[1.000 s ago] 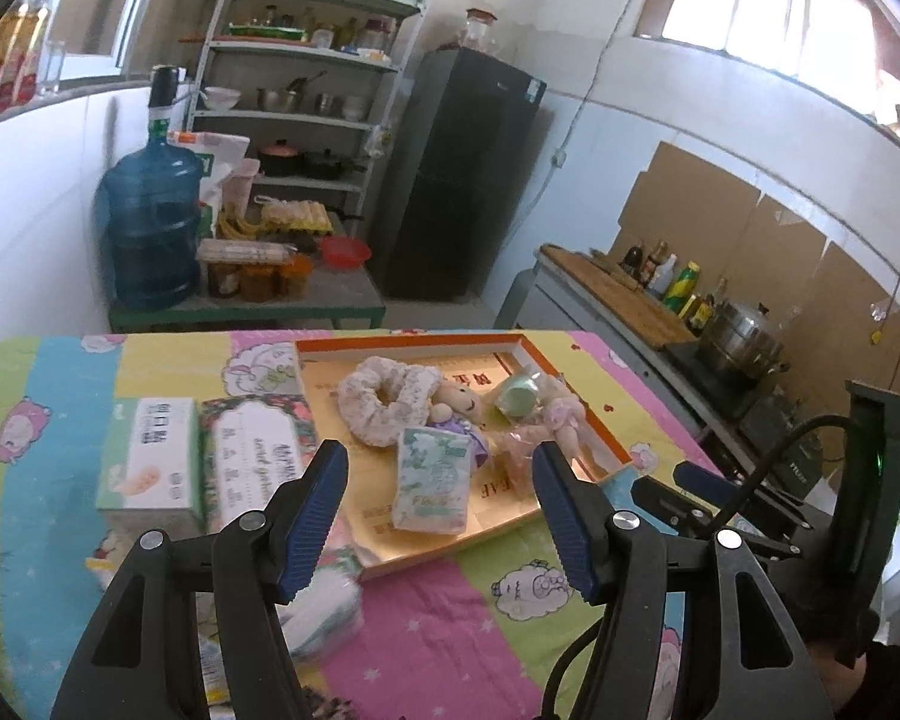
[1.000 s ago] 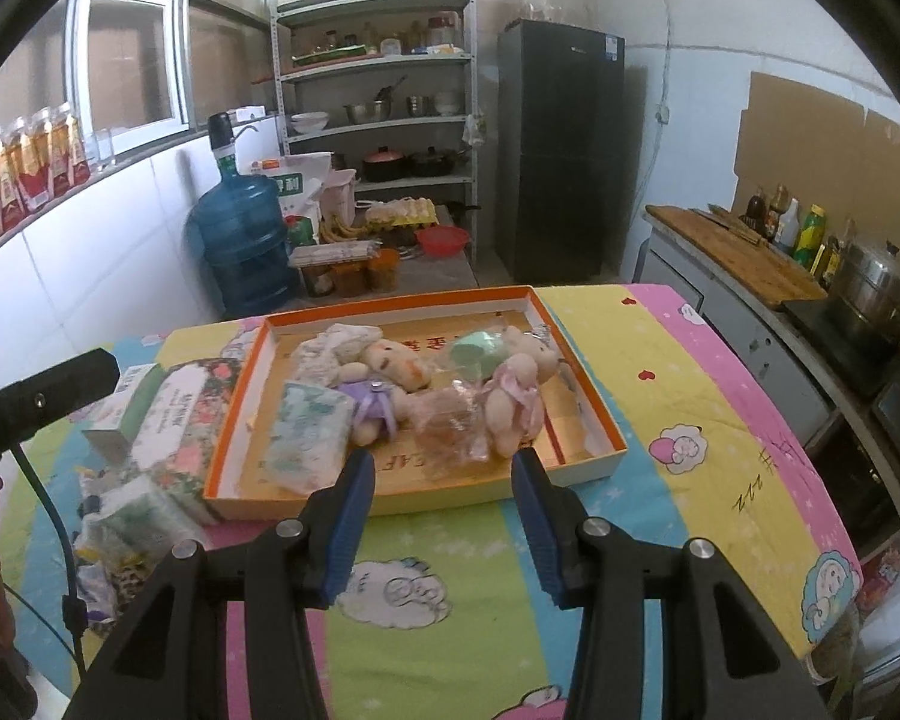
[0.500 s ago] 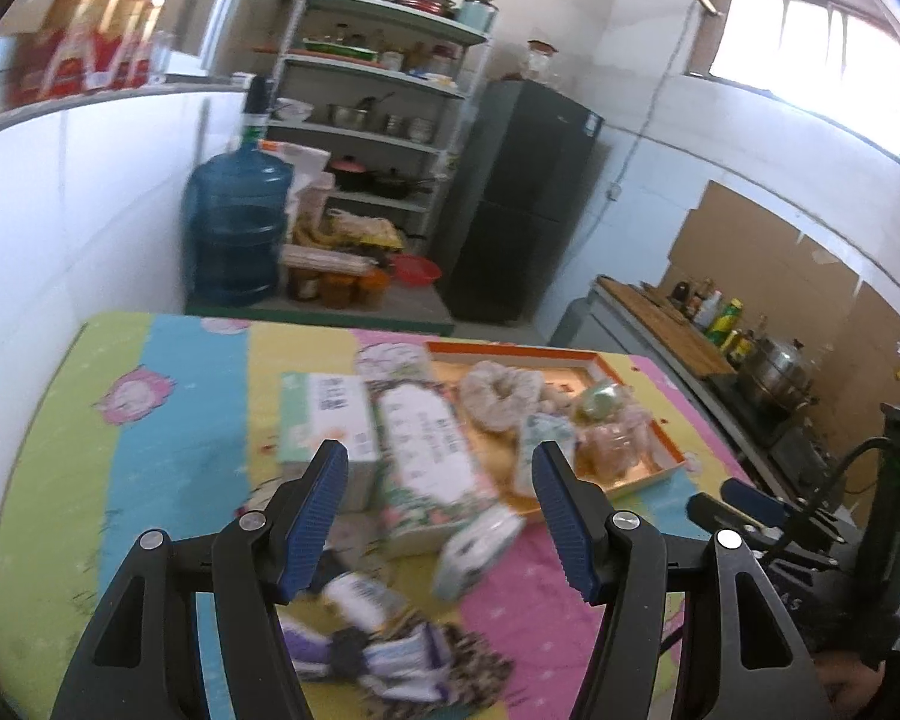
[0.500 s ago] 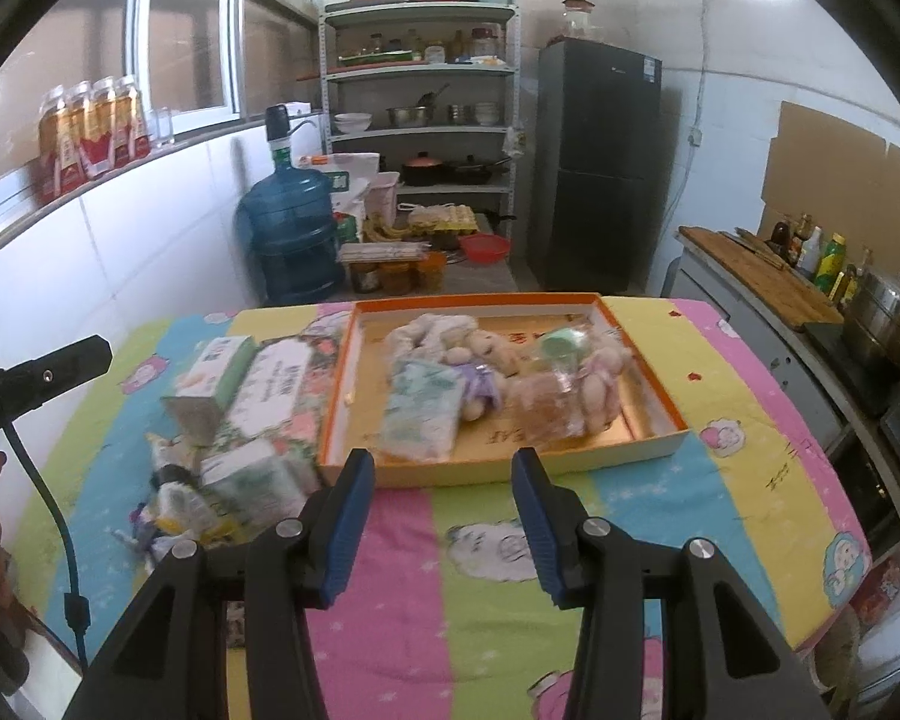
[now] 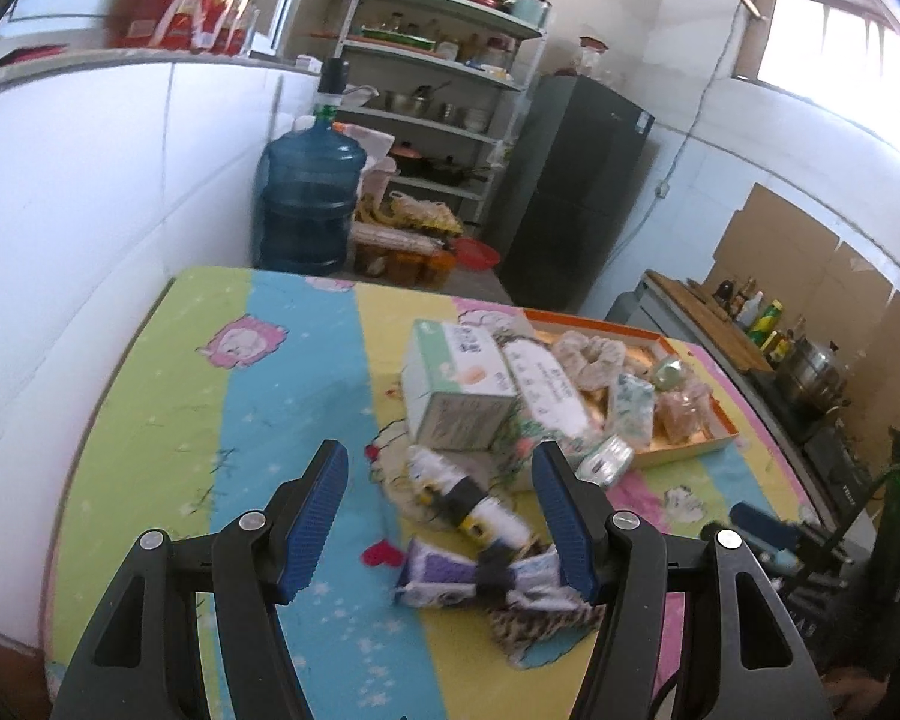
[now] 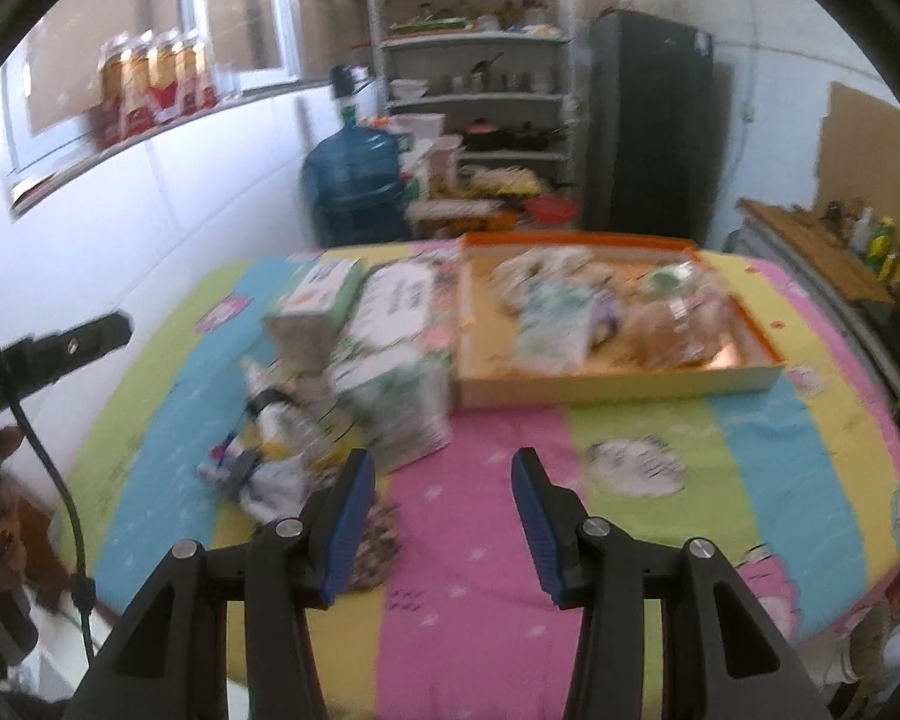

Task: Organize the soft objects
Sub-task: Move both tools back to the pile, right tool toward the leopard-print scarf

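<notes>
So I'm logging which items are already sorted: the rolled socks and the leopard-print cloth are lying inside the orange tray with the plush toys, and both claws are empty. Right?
Not quite. The rolled socks and the leopard-print cloth lie on the striped tablecloth, outside the orange tray; the left wrist view shows it. The plush toys are in the tray, and both the left claw and the right claw are empty.

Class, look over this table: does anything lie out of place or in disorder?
Yes. Several rolled cloth bundles lie scattered in a loose heap on the tablecloth, outside the orange tray where the other soft things are gathered.
</notes>
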The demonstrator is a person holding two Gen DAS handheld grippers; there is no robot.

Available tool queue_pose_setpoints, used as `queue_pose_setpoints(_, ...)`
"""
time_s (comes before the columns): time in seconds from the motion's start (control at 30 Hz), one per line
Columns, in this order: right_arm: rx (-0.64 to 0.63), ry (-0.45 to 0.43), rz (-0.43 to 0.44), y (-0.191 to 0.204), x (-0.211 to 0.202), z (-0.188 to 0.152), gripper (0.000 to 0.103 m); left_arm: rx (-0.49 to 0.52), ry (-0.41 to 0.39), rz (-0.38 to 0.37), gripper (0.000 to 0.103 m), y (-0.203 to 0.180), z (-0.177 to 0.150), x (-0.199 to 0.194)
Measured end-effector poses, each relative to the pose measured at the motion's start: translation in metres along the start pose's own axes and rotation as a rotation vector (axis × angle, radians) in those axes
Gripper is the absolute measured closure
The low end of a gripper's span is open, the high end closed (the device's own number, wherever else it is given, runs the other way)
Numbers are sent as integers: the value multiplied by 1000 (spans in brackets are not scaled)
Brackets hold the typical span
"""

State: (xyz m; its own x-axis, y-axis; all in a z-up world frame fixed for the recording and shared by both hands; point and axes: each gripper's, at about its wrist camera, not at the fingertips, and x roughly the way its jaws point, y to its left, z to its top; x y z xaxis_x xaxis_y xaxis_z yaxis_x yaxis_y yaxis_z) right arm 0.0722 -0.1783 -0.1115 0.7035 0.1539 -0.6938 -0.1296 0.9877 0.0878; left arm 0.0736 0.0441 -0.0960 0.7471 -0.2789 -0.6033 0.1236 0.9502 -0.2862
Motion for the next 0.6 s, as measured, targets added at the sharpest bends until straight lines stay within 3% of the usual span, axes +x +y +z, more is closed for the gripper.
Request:
queue_pose_setpoints(0.13,-33,43,80,17,14,-17,55,5,13,3,38,7,-8,-3)
queue_pose_setpoints(0.27,-99,80,135,36,30,-33,44,11,31,10,38,14,-13,-3)
queue_pose_setpoints(0.6,-246,169,99,43,74,-49,44,17,60,36,38,31,-23,-6)
